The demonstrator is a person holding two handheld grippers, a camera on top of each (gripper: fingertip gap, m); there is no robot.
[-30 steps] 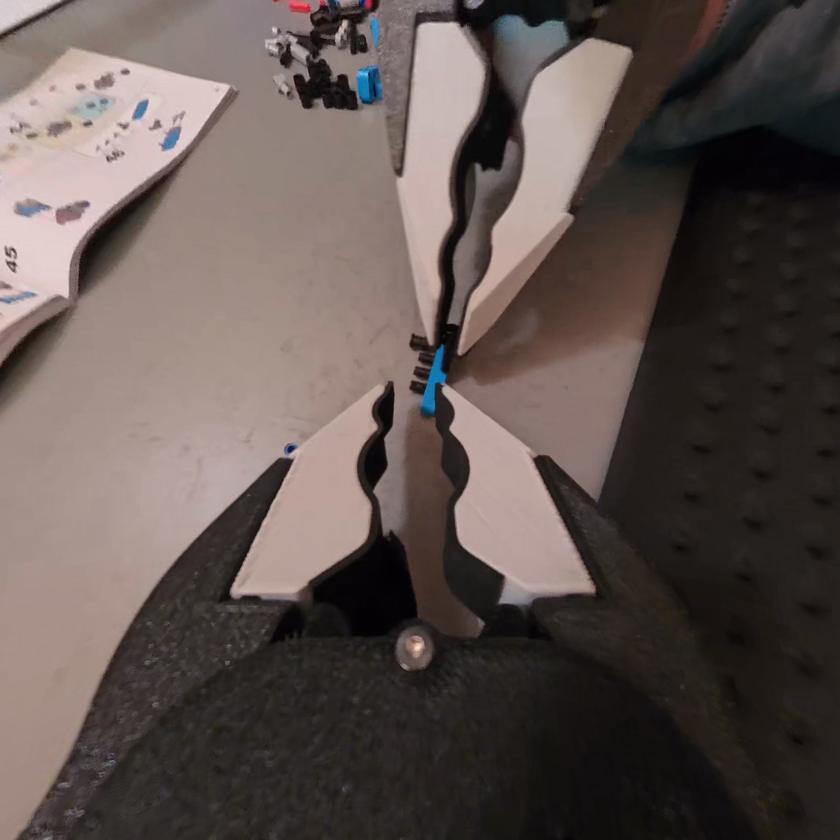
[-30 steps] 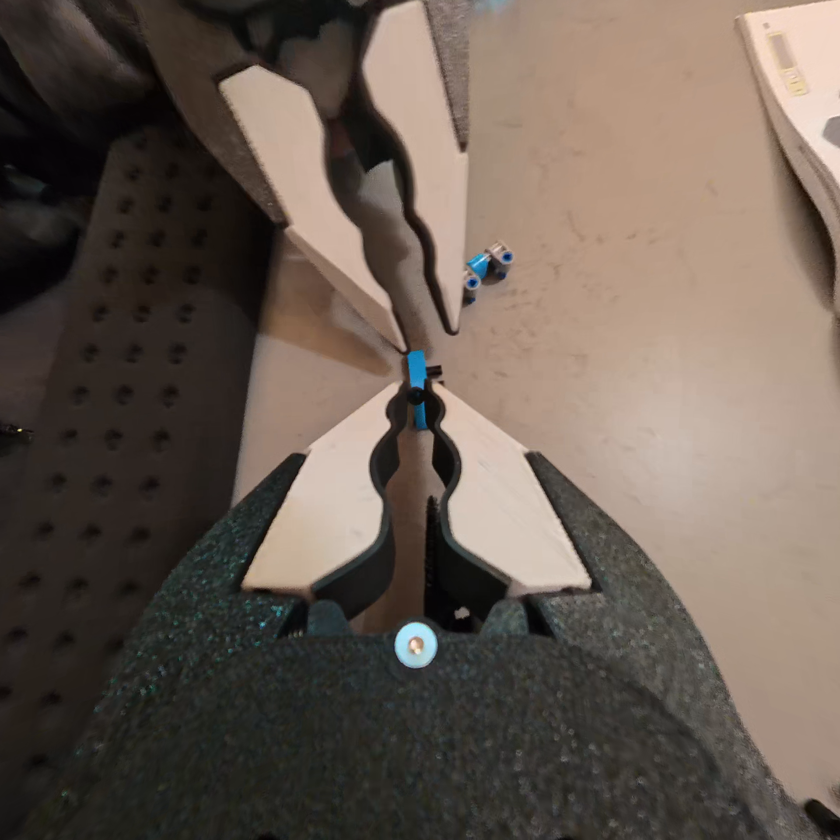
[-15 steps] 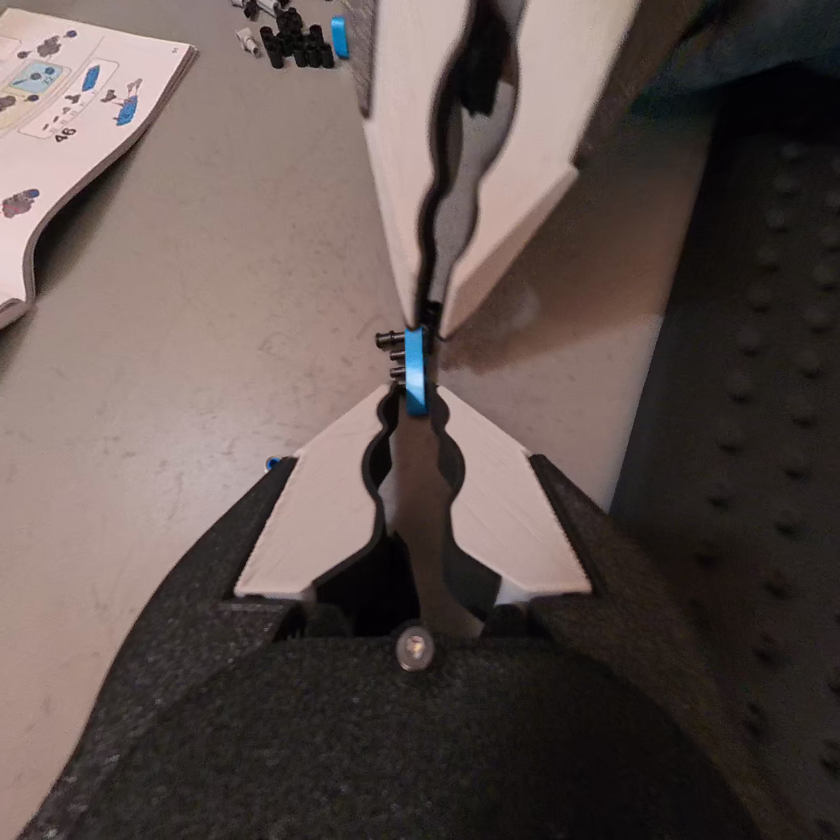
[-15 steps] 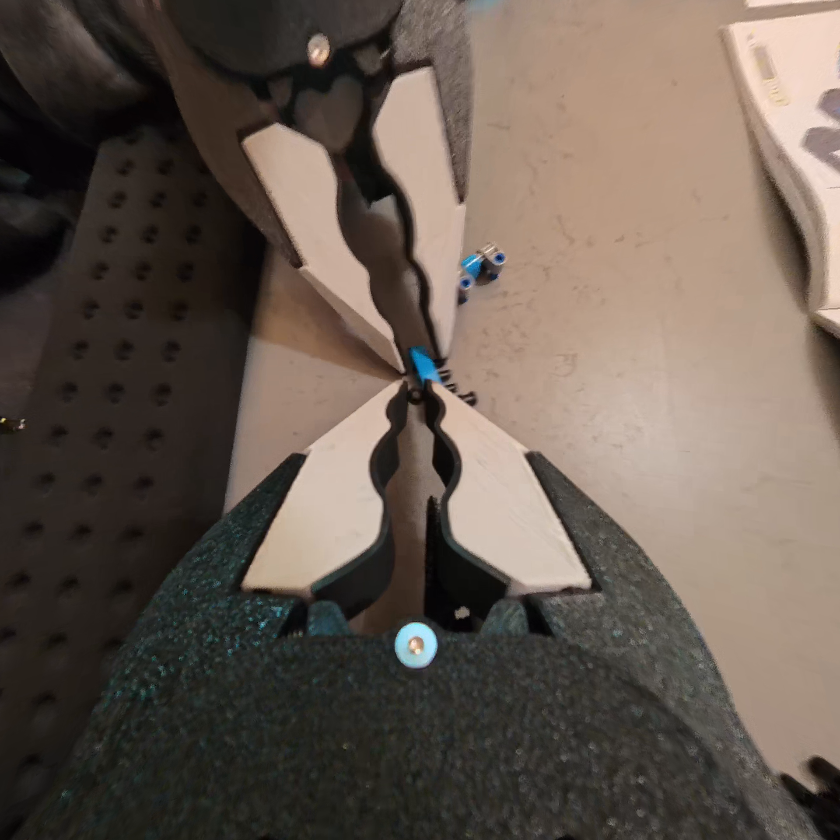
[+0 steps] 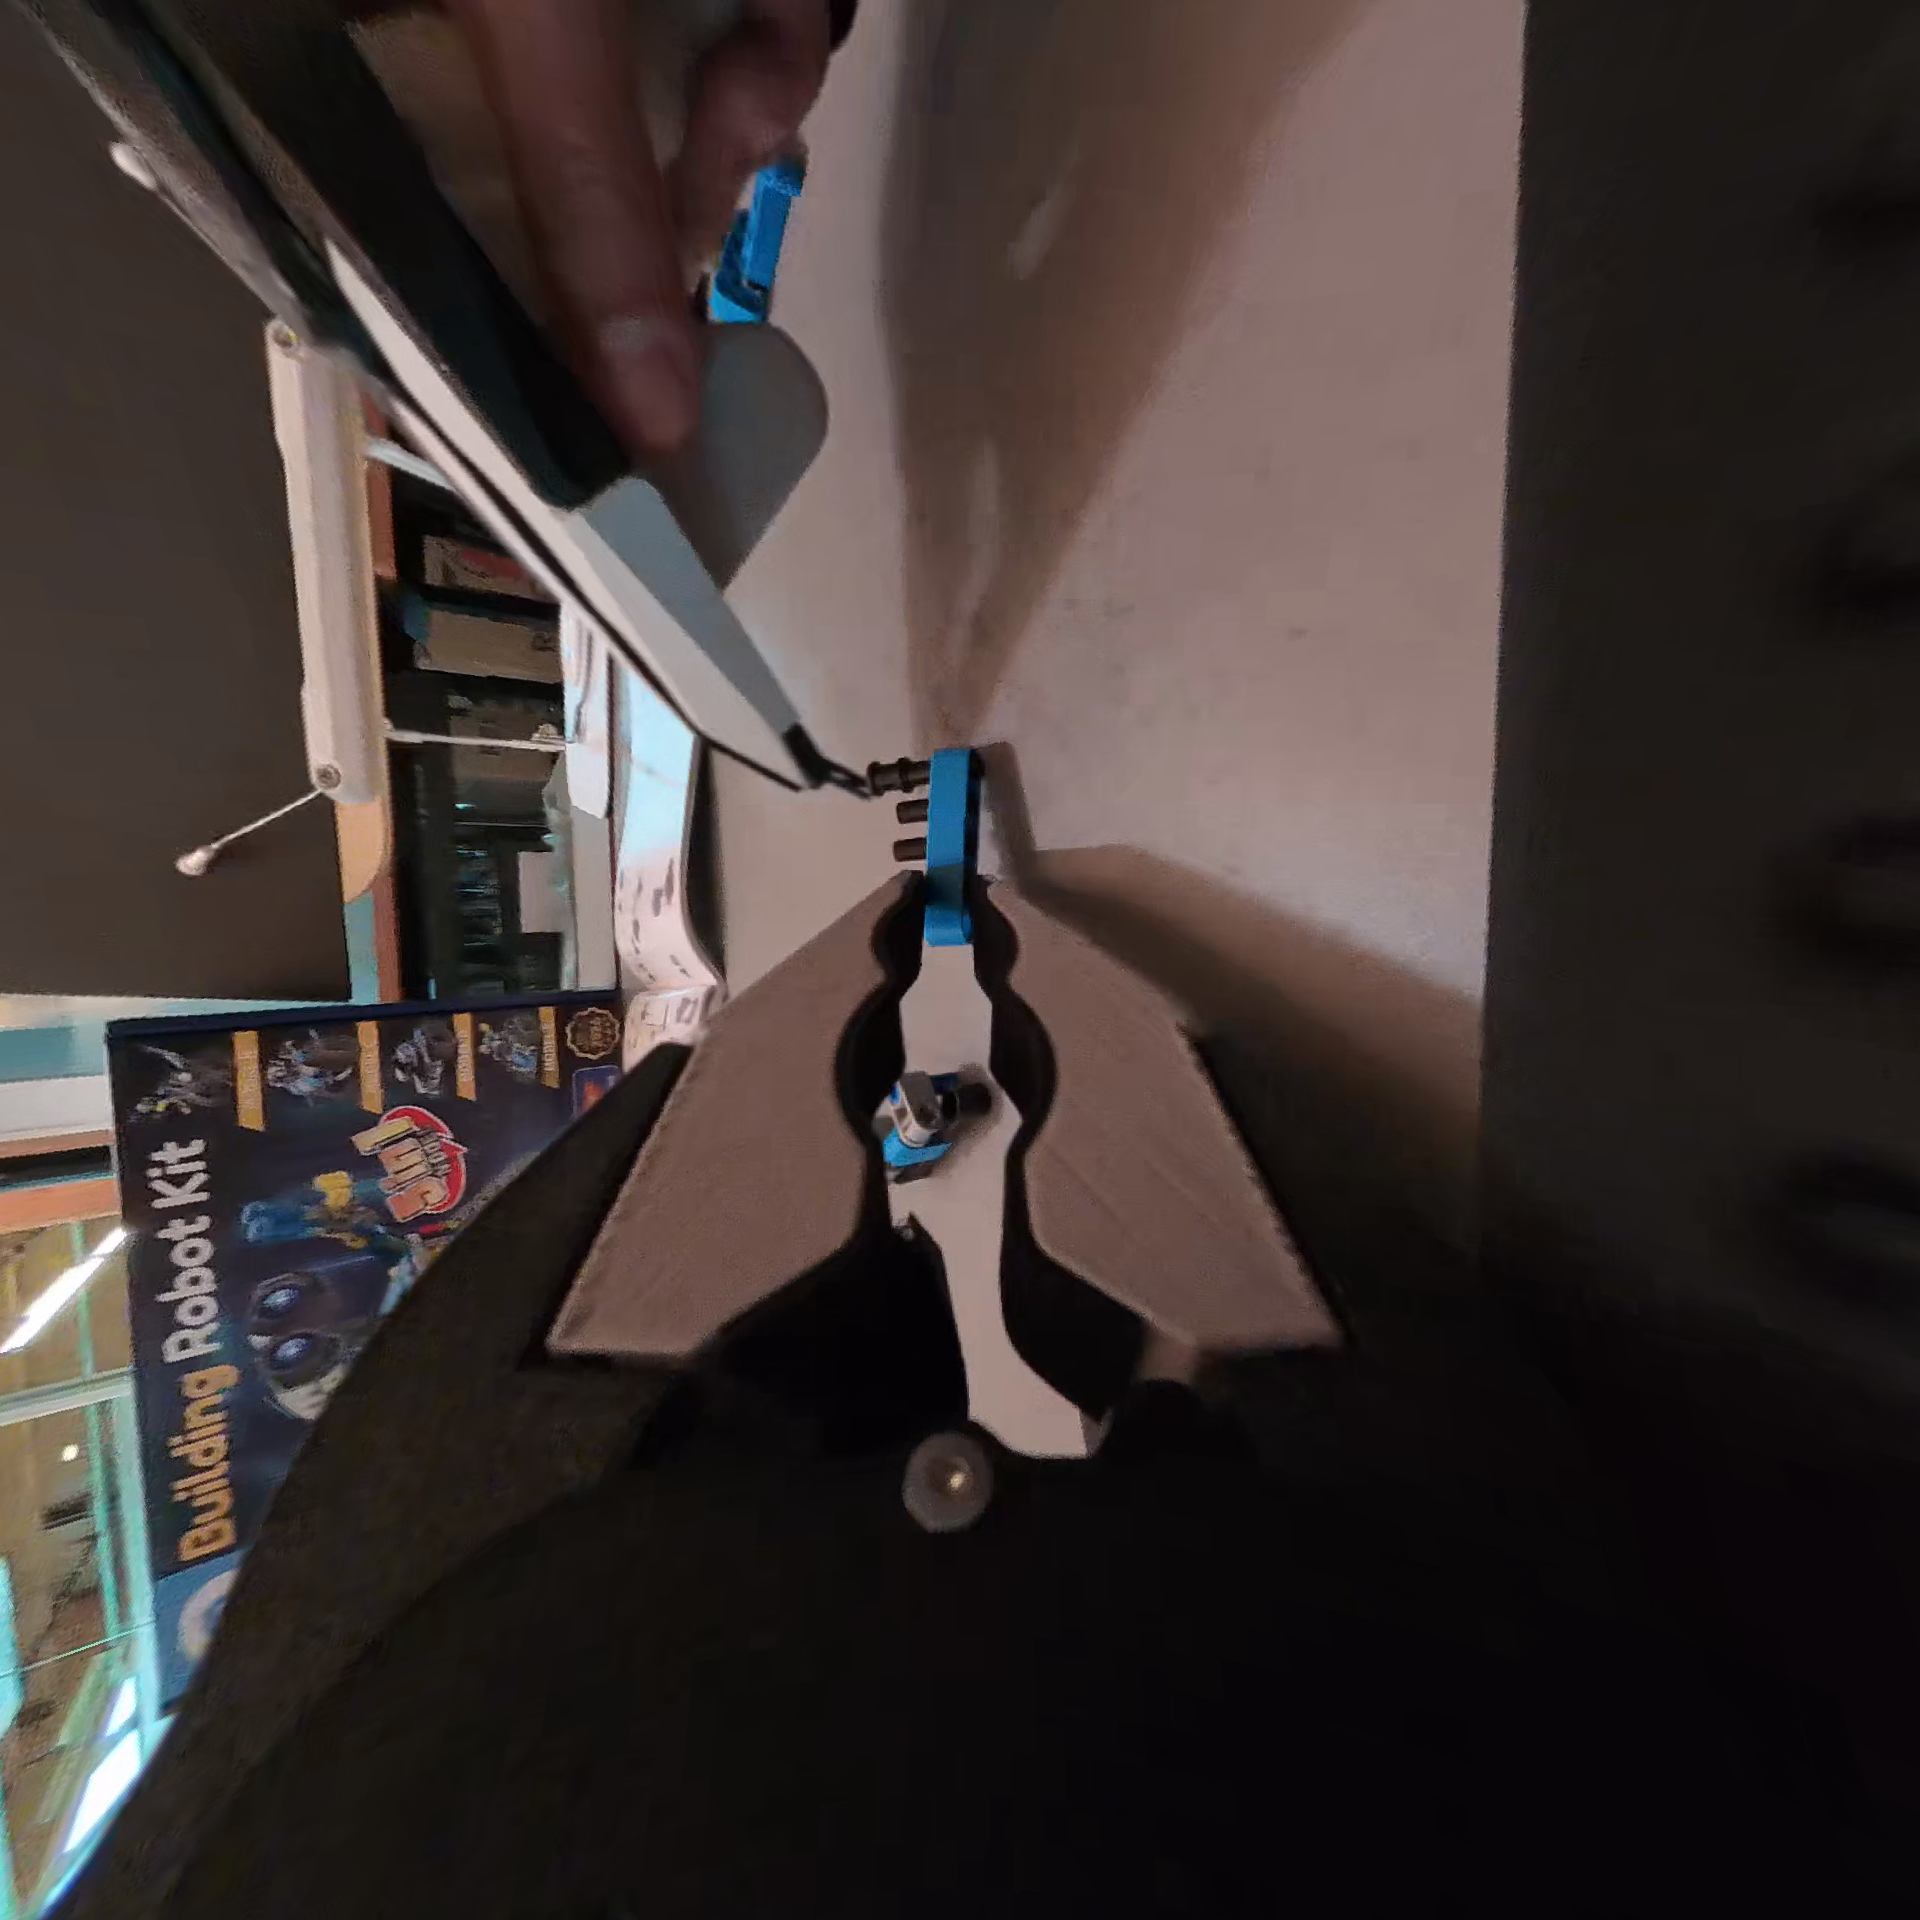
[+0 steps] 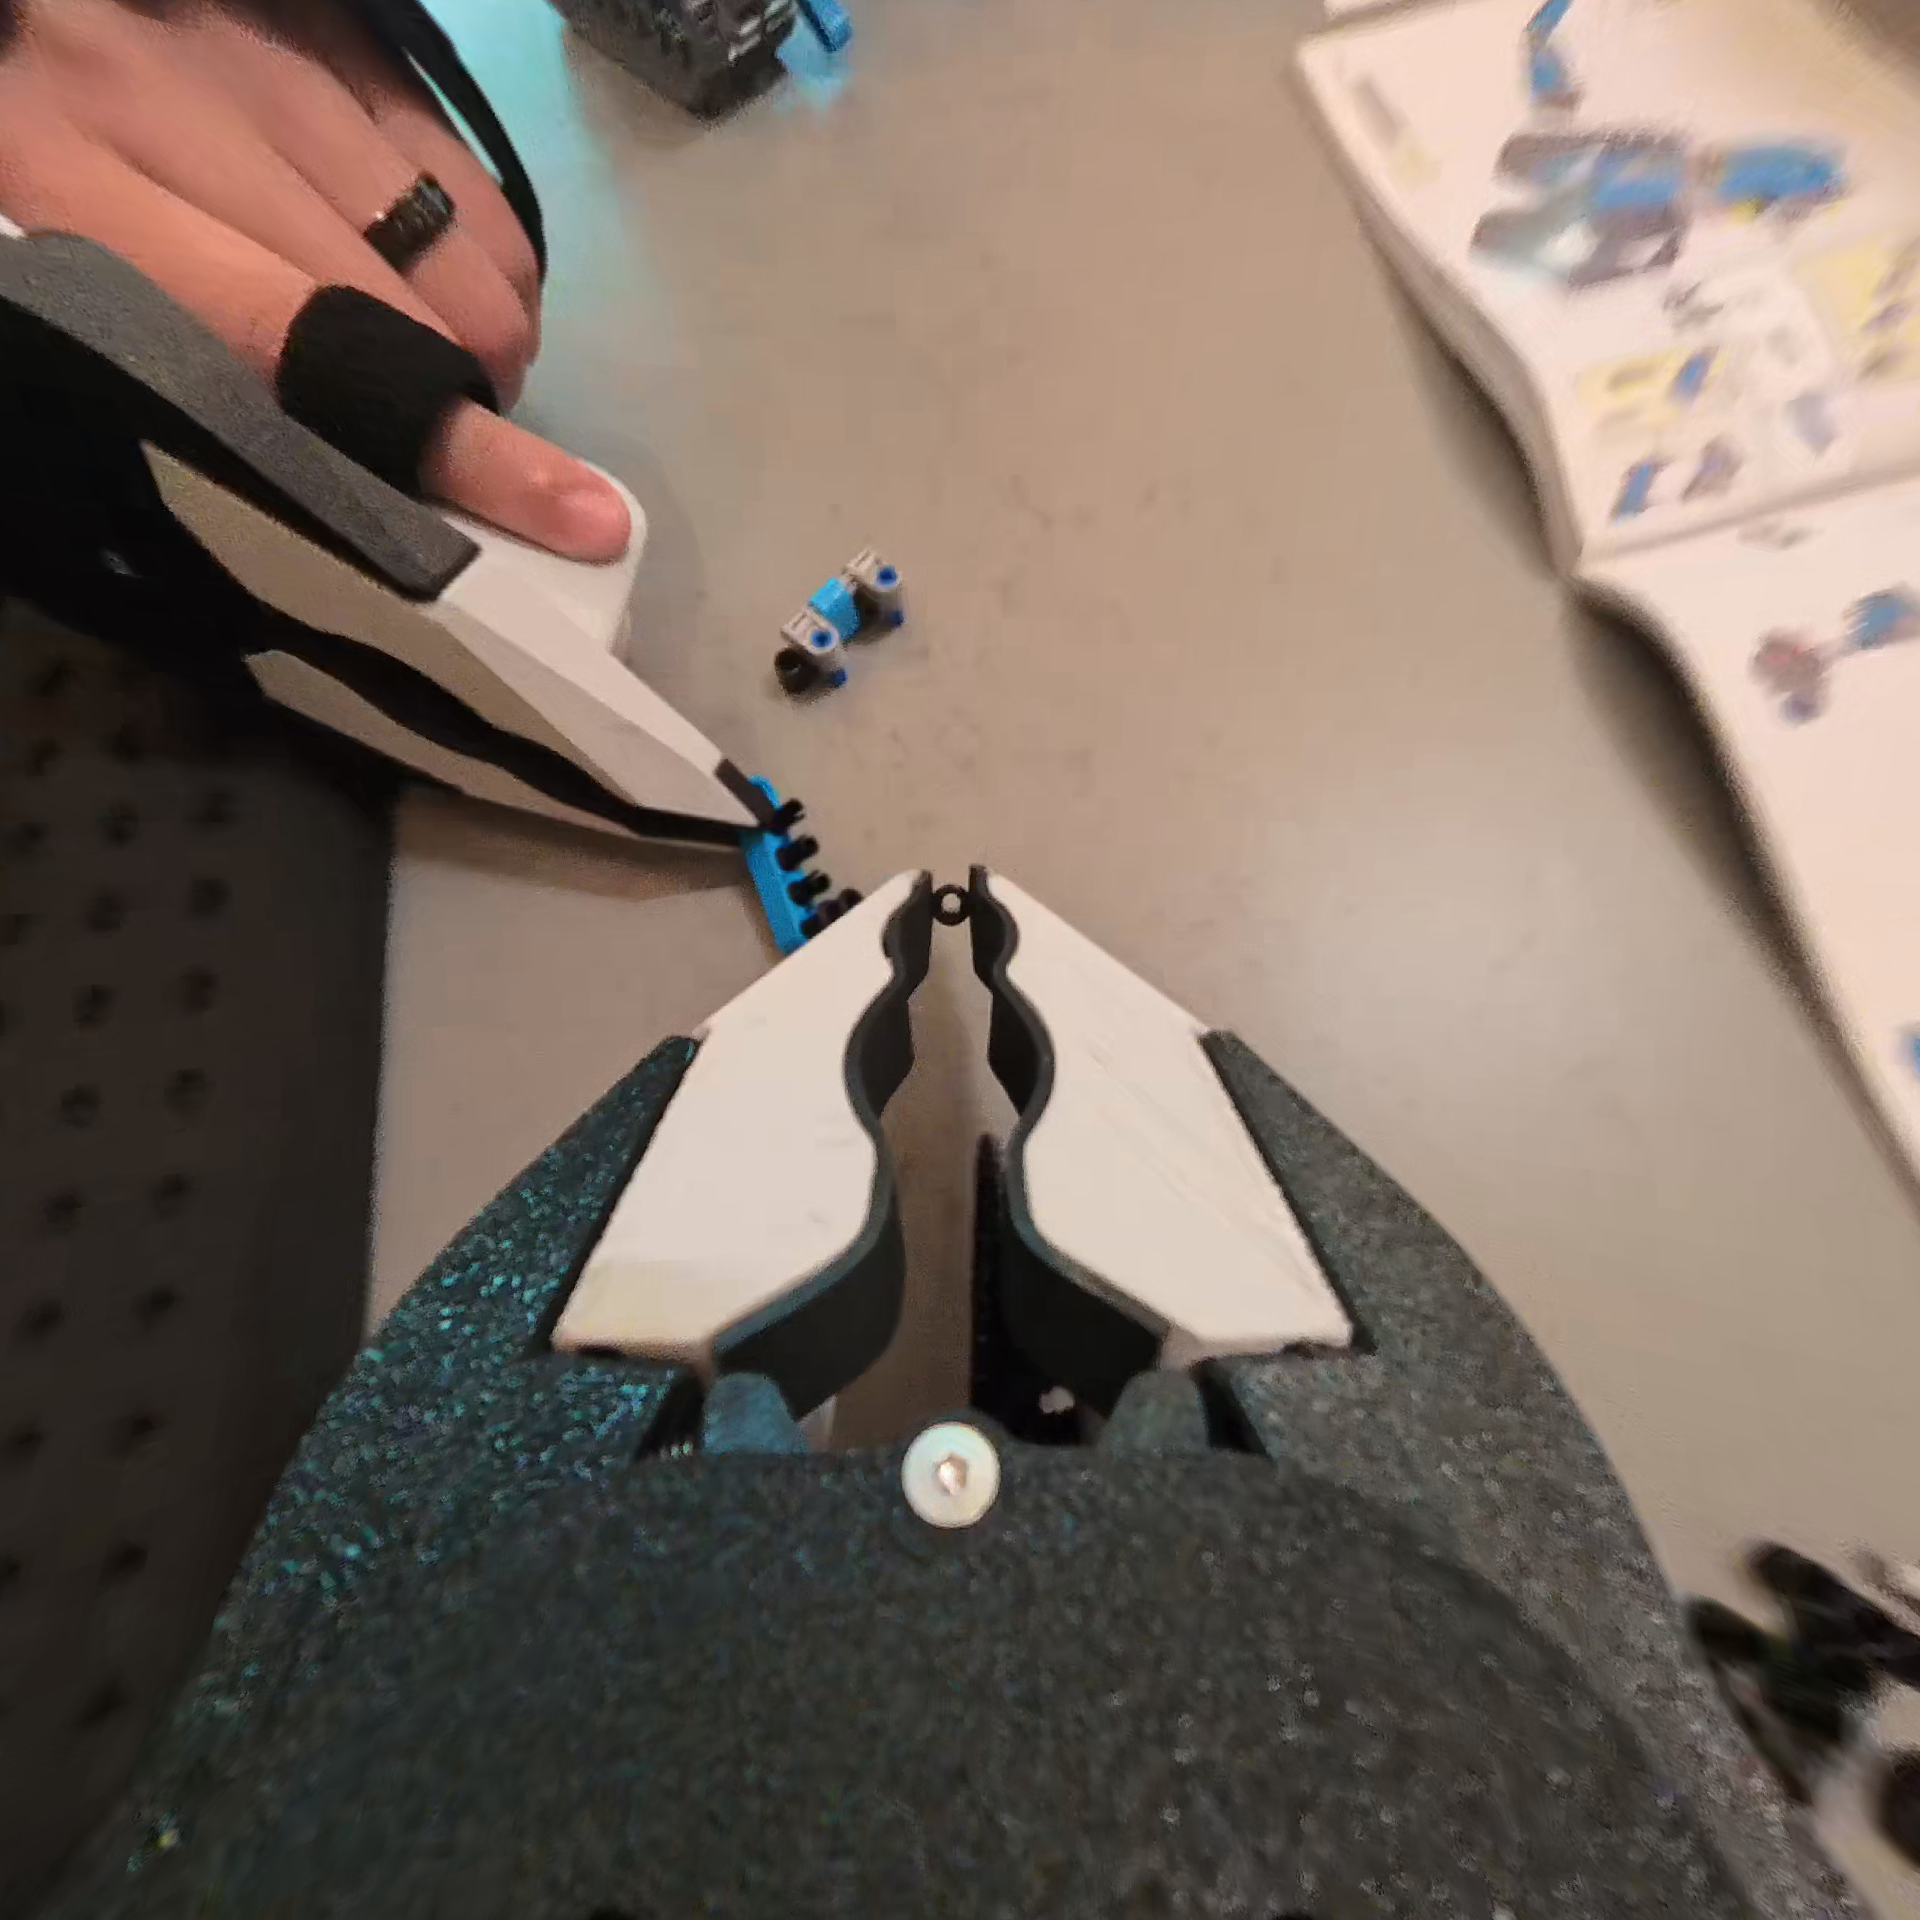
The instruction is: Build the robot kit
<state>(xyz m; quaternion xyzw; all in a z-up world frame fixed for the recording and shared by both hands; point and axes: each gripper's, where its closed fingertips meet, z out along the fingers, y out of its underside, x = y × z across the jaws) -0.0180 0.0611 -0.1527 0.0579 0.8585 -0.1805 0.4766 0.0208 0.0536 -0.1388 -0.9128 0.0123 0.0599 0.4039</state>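
Observation:
My left gripper is shut on the lower end of a short blue beam that has black pins sticking out of its side. It holds the beam off the grey table. My right gripper is shut on a small black pin. In the left wrist view the right gripper comes in from the upper left, and its pin reaches the beam's top end. I cannot tell whether the pin is seated. In the right wrist view the left gripper holds the beam just left of my right fingertips.
A small blue and grey assembly lies on the table beyond the grippers. An open instruction booklet lies at the right. A black perforated mat borders the table's left edge. Loose black pieces lie at the lower right. A printed kit box stands behind. There is about 5 cm between the tips of the two grippers.
The left gripper closed on the blue beam and rolled onto its side. The right gripper came off the beam's end and now pinches a black pin at the beam's side.

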